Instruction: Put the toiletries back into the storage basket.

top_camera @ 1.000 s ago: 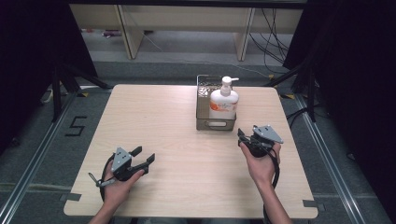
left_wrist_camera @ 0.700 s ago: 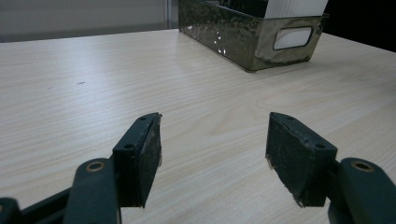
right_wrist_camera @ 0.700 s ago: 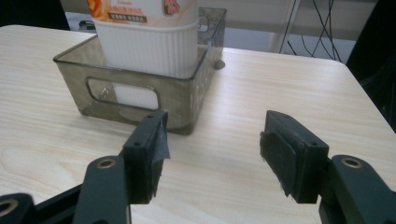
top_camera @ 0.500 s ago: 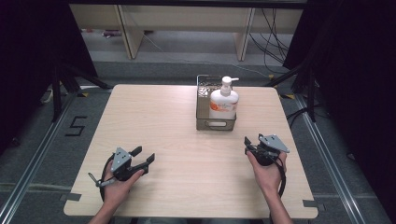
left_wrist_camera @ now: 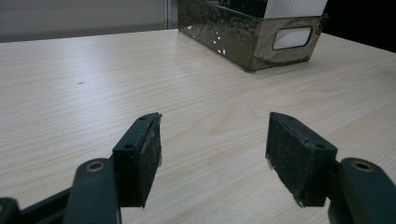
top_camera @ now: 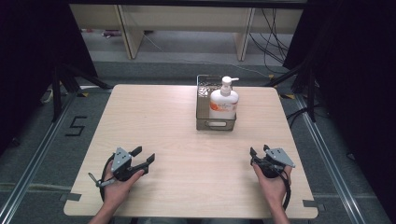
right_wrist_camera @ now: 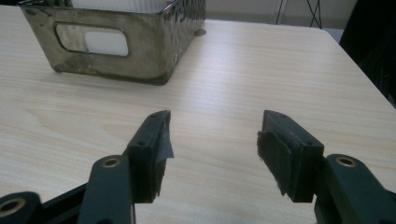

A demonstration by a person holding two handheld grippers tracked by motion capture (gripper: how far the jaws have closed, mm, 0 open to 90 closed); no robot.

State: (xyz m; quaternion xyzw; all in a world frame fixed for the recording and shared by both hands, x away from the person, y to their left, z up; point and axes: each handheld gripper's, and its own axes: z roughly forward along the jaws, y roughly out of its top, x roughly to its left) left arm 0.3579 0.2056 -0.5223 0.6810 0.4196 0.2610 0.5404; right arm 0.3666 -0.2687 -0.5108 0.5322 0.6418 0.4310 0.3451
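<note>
At a pale wooden table (top_camera: 163,121), I hold my left gripper (top_camera: 142,157) with its jaws spread wide and nothing between them, low over the near-left part of the tabletop, well apart from the metal basket (top_camera: 215,122). My right gripper (top_camera: 259,152) is likewise released, jaws parted around bare wood, near and to the right of the basket. The dark, dimpled basket stands toward the table's far side, a cut-out handle slot in its near wall. Inside it stands a white pump bottle (top_camera: 223,101) with an orange label, upright.
</note>
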